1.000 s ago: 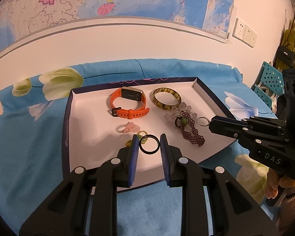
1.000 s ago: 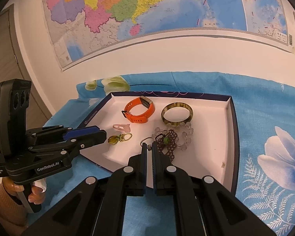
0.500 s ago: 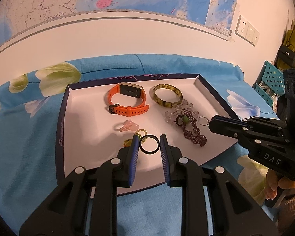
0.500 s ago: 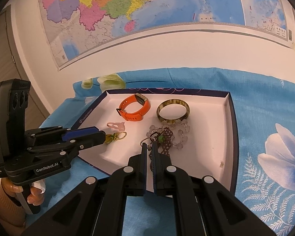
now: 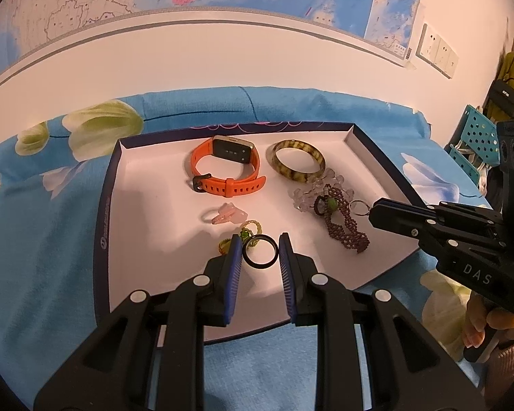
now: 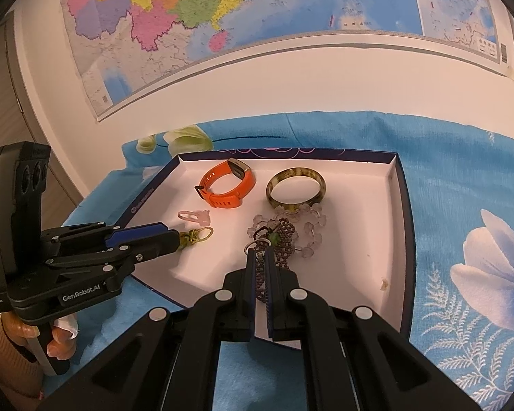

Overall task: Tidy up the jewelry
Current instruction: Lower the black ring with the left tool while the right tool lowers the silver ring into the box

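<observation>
left gripper (image 5: 260,257) fingers clamping | right gripper (image 6: 261,263) fingers pinched together

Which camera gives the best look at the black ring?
The left wrist view: the black ring sits whole between the left gripper's blue pads, over the tray. In the right wrist view that gripper's body hides it.

Taking the tray (image 5: 108,202) as landmark, bare floor is seen along its left side and its near edge, where a gripper could be lowered. Its far half is blocked by the orange watch (image 5: 228,167) and the mottled bangle (image 5: 298,160), set side by side. Its right-centre is crowded by clear beads (image 6: 308,222) and a dark beaded strand (image 5: 346,229). A pink ring (image 5: 222,215) and a yellow-green charm (image 6: 198,234) lie mid-tray. Its raised rim must be cleared on every side
</observation>
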`<state>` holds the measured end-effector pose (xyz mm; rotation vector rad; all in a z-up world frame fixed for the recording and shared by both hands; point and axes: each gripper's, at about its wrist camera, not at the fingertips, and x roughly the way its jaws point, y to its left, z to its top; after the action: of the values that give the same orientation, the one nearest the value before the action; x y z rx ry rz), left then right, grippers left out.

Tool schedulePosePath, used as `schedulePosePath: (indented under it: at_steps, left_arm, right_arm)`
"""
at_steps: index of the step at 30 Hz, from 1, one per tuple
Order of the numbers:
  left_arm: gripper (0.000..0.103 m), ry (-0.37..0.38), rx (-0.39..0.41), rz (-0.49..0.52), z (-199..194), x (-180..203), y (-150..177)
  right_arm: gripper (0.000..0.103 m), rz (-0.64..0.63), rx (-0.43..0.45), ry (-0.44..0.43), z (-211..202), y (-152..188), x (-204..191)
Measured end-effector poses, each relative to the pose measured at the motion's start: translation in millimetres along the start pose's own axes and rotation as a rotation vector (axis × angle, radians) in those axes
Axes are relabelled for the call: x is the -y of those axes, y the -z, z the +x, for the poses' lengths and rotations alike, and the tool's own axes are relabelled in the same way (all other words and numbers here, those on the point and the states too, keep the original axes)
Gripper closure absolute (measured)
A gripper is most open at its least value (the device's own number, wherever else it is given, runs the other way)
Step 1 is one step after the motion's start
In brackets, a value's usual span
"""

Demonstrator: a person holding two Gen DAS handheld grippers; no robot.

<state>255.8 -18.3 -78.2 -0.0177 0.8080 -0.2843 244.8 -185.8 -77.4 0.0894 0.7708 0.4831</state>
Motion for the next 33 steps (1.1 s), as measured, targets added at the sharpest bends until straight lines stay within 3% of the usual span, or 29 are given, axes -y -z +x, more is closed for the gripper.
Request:
schedulePosePath:
  at_steps: [33]
  left_arm:
    - [0.08,-0.015,-0.03,-0.015,9.9,-1.6,1.9]
  right_arm:
    - [0.1,0.012,-0.023,0.015,10.0,-0.3,6.1]
